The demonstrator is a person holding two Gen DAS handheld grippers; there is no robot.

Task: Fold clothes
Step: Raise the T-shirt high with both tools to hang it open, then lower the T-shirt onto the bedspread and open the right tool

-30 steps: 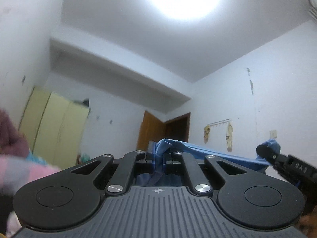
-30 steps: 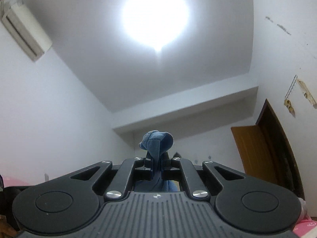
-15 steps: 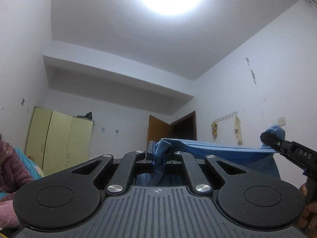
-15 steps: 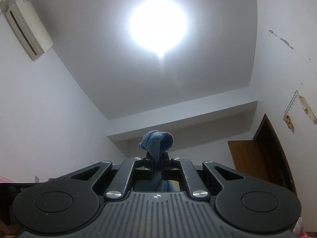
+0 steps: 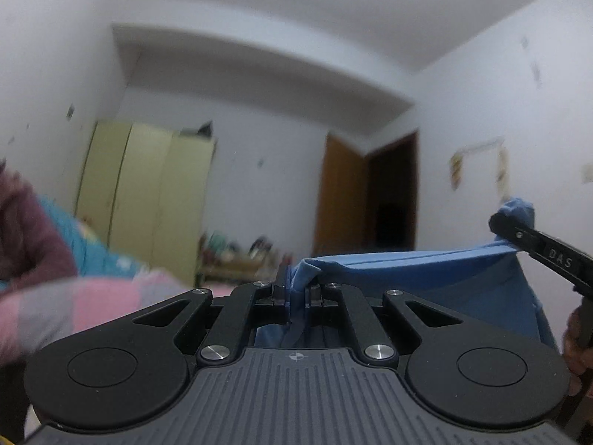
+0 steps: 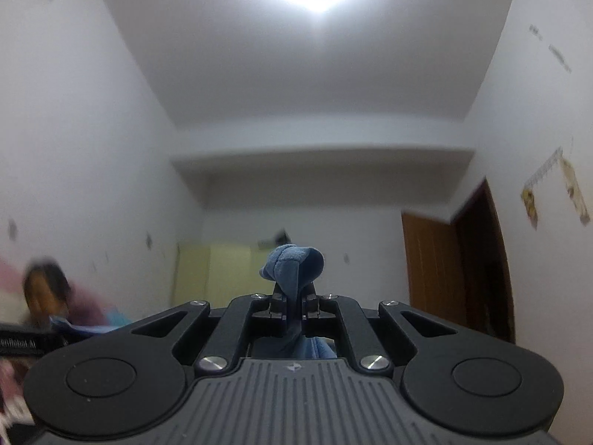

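A blue garment point(image 5: 437, 282) hangs stretched between my two grippers. My left gripper point(image 5: 295, 289) is shut on one corner, with cloth bunched between its fingers. In the left wrist view the other gripper's black finger point(image 5: 537, 248) pinches the far corner at the right edge, and the cloth runs taut between them and drapes below. In the right wrist view my right gripper point(image 6: 294, 296) is shut on a rolled tuft of the blue garment point(image 6: 292, 267) that sticks up above the fingertips. The rest of the cloth is hidden below both grippers.
A pink checked cloth point(image 5: 85, 304) and a person's maroon sleeve point(image 5: 33, 233) lie at the left. A person point(image 6: 48, 293) shows blurred at the left. Yellow wardrobes point(image 5: 148, 196), a cluttered shelf point(image 5: 237, 256), a brown door point(image 5: 341, 196) and white walls are behind.
Both views have tipped down from the ceiling toward the room and are blurred by motion. The blue garment stays pinched and stretched between the two grippers. A pink cloth and a person entered at the left.
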